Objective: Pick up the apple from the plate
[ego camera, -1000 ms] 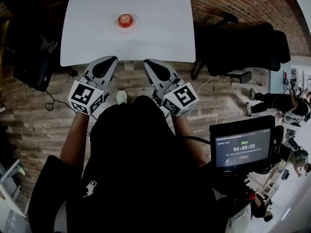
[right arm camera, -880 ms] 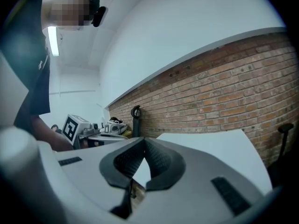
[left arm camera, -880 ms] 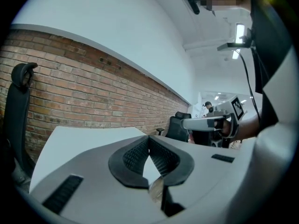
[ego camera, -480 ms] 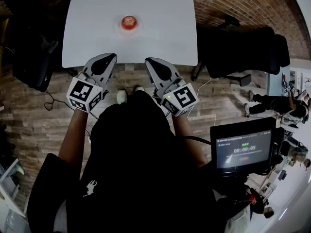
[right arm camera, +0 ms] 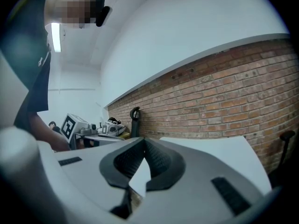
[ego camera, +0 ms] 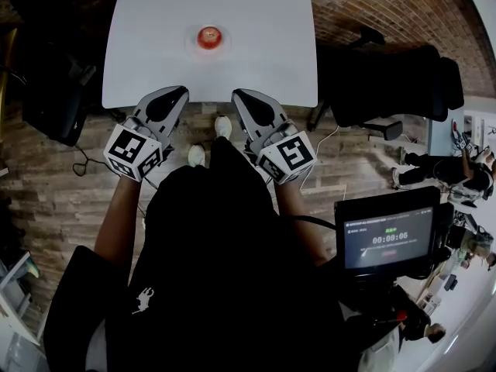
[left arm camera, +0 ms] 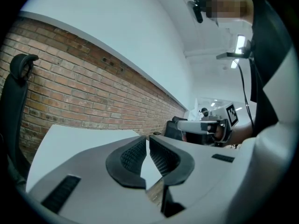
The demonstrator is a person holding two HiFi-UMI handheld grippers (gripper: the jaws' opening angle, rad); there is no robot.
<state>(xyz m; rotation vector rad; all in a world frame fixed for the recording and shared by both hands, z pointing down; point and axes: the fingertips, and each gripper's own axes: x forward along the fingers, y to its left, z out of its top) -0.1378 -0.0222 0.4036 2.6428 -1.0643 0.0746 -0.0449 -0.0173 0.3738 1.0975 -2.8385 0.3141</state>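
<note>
A red apple (ego camera: 208,37) sits on a small white plate (ego camera: 193,46) near the middle of the white table (ego camera: 256,53), toward its far side. My left gripper (ego camera: 180,91) and right gripper (ego camera: 238,95) hover side by side at the table's near edge, well short of the plate. Both are shut with nothing between the jaws. In the left gripper view the left gripper (left arm camera: 147,138) has its tips touching; the right gripper (right arm camera: 143,140) looks the same in its own view. The apple is hidden in both gripper views.
A black office chair (ego camera: 387,76) stands right of the table and another dark chair (ego camera: 54,99) to its left. A brick wall (right arm camera: 224,101) runs behind. A monitor (ego camera: 387,239) stands at lower right. Wooden floor (ego camera: 46,184) lies below.
Both grippers and the view have shifted slightly toward the table; the table and apple sit a little lower in the frame. The jaws stay shut.
</note>
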